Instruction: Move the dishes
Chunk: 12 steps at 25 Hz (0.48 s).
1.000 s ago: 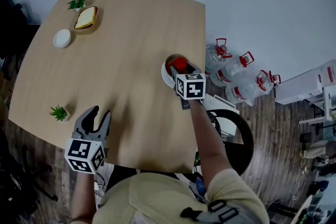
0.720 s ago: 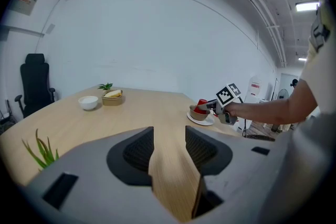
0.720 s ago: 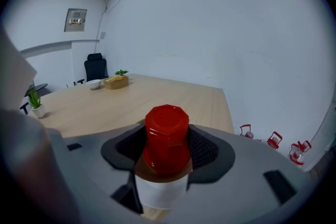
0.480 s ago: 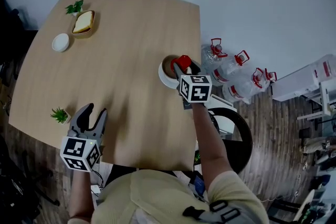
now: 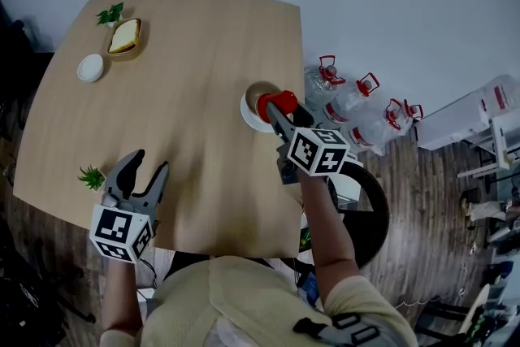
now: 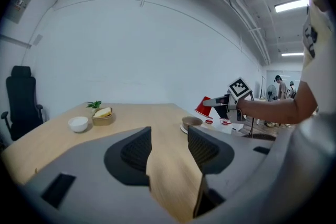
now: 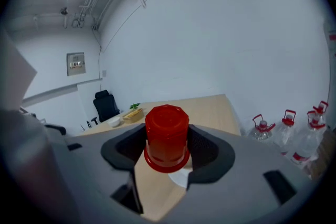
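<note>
Over the right edge of the table (image 5: 203, 53) we've got the red cup (image 7: 166, 136) pinched in the right tongs (image 5: 279, 108). The pads are clamped on its sides, base up and mouth down. We'd say that hold keeps it clear of the brown bowl (image 5: 258, 92) just beneath it. That bowl sits on a white saucer (image 5: 246, 114) and looks empty from above. The cup is turned over, so we can see nothing inside it. Our read is that it's held apart from that set so it can travel on its own.

Out to the near left, the left tongs (image 5: 149, 165) hover above the table. Their jaws have just been opening and now stand spread wide, with only bare wood between them. We reckon they're free for the next dish.

At the far corner a small white bowl (image 5: 90, 67) is too small for us to judge its contents. Just beside it a brown tray (image 5: 130, 49) carries a pale slice of bread (image 5: 124, 35), with a little plant (image 5: 110, 13) behind. Water jugs (image 5: 357, 106) stand on the floor to the right.
</note>
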Each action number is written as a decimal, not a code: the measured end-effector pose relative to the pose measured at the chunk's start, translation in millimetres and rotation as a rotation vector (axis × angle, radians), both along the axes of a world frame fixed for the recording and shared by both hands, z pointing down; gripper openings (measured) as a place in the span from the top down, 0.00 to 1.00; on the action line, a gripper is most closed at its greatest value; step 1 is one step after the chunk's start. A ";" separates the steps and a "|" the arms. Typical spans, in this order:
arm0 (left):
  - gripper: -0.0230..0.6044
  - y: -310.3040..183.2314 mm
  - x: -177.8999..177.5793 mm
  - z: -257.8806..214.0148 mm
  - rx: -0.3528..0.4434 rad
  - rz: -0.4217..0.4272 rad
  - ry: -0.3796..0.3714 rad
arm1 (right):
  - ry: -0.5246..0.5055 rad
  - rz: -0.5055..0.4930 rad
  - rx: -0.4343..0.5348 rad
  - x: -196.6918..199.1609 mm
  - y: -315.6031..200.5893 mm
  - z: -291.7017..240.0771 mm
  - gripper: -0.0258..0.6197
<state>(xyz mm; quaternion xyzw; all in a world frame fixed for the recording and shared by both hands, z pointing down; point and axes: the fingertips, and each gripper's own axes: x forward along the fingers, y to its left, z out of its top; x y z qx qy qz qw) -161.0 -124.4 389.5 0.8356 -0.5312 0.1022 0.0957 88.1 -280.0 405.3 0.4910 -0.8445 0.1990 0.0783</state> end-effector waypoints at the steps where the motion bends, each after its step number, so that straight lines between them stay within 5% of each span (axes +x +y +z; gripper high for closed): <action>1: 0.64 -0.6 3.3 -0.4 0.006 0.016 -0.016 | -0.031 -0.003 -0.013 -1.0 6.0 -0.5 0.56; 12: 0.62 -4.0 43.5 -3.8 0.063 0.201 -0.183 | -0.333 -0.062 -0.173 -13.7 53.2 -5.3 0.56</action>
